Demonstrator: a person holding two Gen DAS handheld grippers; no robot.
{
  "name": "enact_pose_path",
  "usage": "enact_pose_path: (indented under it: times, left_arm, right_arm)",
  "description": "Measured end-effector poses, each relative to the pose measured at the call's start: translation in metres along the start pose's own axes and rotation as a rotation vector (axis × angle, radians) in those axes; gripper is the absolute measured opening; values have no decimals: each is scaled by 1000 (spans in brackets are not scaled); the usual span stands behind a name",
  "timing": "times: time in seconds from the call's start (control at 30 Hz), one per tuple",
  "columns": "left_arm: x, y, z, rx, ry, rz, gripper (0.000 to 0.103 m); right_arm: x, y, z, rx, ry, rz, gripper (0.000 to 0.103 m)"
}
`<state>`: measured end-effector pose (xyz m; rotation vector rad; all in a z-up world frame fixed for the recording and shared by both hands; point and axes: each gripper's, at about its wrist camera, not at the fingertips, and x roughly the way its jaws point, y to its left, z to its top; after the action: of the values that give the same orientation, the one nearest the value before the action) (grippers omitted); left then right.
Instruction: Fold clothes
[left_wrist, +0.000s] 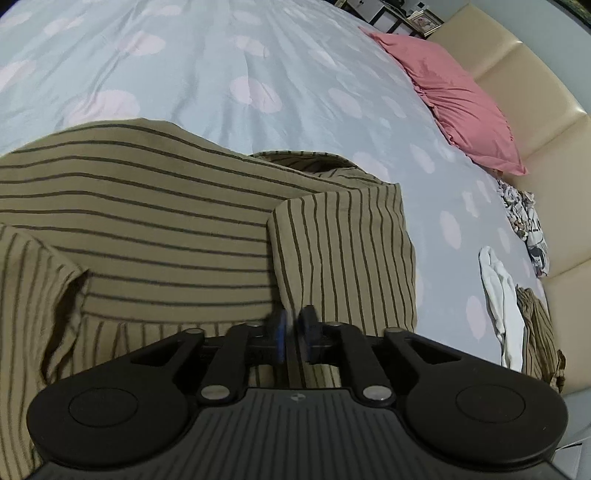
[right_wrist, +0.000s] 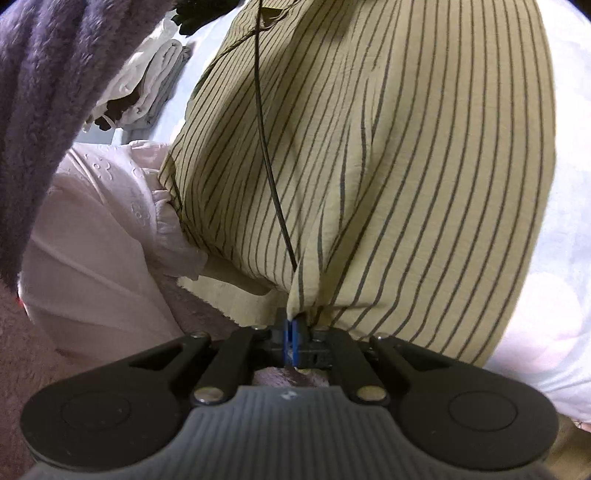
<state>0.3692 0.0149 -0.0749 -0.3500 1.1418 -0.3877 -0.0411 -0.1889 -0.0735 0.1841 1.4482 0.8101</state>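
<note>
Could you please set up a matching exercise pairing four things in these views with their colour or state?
Things:
1. striped shirt
2. pillow
3. right gripper
4. bedsheet

Descriptions:
A. pink, lying beside the cream headboard
B. shut, pinching a fold of cloth
C. pale blue with light oval spots
D. tan with dark thin lines, spread on the bed

Pairs: 1-D, 2-A, 3-B, 4-C
</note>
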Motion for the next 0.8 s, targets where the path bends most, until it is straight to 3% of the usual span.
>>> enact_pose_path:
  times: [0.07, 0.23, 0.33, 0.4, 0.5, 0.63, 0.8]
  left_arm:
    - [-12, -2, -6, 21, -12, 5, 19]
    - [-47, -7, -33, 77, 2, 13, 24]
    - [-69, -8, -56, 117, 7, 22, 24]
    - [-83, -9, -74, 134, 17, 17, 25]
    - [-100, -13, -105, 162, 21, 14, 27]
    - [-120, -23, -153, 199, 39, -4, 41]
    - [-139, -37, -223, 229, 96, -38, 44]
  right_arm:
    - [4, 2, -1, -3, -8, 8, 7]
    - [13, 6, -12, -4, -21, 32, 11]
    - [6, 6, -22, -5, -38, 18, 31]
    - [-2, 6, -29, -17, -55, 8, 34]
    - [-19, -2, -39, -22, -90, -45, 35]
    - [-37, -24, -53, -17, -117, -144, 36]
    - [-32, -58, -69, 23, -102, -251, 38]
